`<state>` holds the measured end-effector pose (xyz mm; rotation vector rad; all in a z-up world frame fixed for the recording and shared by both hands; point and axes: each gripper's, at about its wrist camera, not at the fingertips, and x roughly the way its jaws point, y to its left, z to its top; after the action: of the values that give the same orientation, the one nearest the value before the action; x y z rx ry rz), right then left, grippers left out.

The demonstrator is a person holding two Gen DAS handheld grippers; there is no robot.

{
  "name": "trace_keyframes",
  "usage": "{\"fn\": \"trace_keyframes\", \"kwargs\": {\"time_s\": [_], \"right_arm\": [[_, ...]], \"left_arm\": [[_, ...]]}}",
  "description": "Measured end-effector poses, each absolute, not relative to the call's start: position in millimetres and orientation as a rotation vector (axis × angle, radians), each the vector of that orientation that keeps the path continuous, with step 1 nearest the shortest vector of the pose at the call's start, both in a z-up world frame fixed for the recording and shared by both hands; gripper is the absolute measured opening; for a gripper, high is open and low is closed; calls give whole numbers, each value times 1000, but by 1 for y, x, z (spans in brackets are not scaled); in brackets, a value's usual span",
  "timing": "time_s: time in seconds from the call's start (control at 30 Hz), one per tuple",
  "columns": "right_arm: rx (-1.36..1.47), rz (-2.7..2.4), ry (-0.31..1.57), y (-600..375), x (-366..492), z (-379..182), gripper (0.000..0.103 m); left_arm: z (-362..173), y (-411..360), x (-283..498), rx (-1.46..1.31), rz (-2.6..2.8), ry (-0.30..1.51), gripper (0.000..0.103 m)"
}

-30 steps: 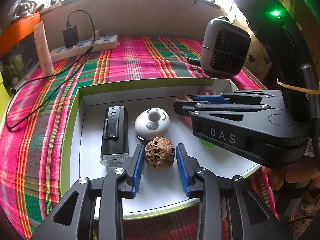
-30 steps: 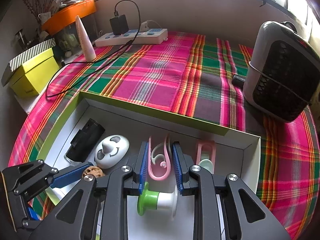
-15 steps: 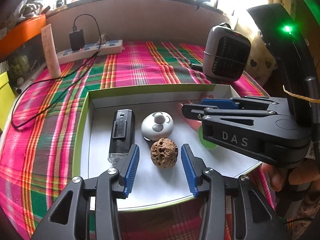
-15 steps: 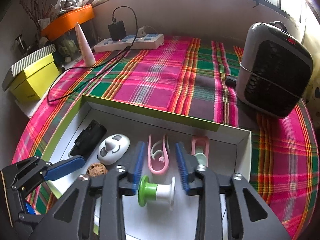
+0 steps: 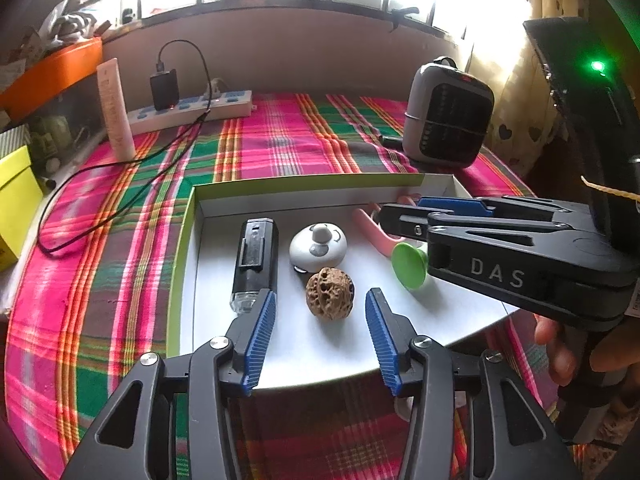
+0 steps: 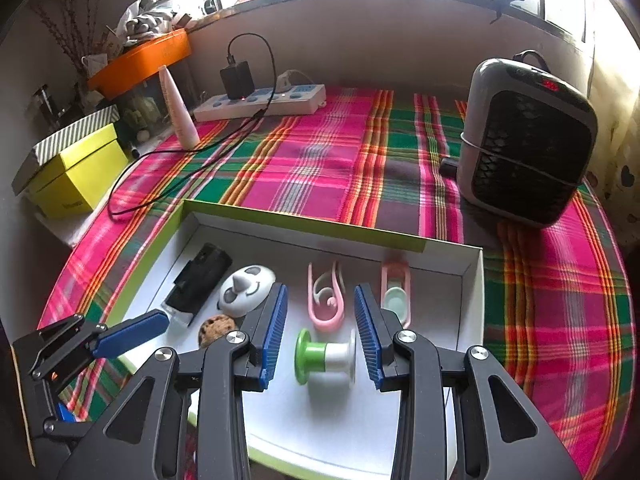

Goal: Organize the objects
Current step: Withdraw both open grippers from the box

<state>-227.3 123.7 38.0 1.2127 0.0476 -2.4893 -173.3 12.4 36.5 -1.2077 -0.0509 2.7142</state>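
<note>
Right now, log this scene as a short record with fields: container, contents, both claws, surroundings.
container: shallow box, white inside, green rim, on plaid cloth
contents: black lighter, white face-shaped piece, walnut, green-and-white spool, pink clip, pink-and-mint clip
left claw: open, empty, walnut just ahead of its tips
right claw: open, empty, over the spool
surroundings: heater, power strip, yellow box
</note>
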Motion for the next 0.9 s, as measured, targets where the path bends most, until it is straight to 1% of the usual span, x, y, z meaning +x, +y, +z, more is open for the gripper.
{"fn": "trace_keyframes", "kwargs": {"time_s": [0.63,0.9], "right_arm": [[1143,-2535,22,126,-180,54,36],[1107,-2581,26,136,-150,56,36]], "left_arm": [[50,3,-134,-1164,2756,-47,47],[48,-7,-112,-1159,2760,-75,47]]}}
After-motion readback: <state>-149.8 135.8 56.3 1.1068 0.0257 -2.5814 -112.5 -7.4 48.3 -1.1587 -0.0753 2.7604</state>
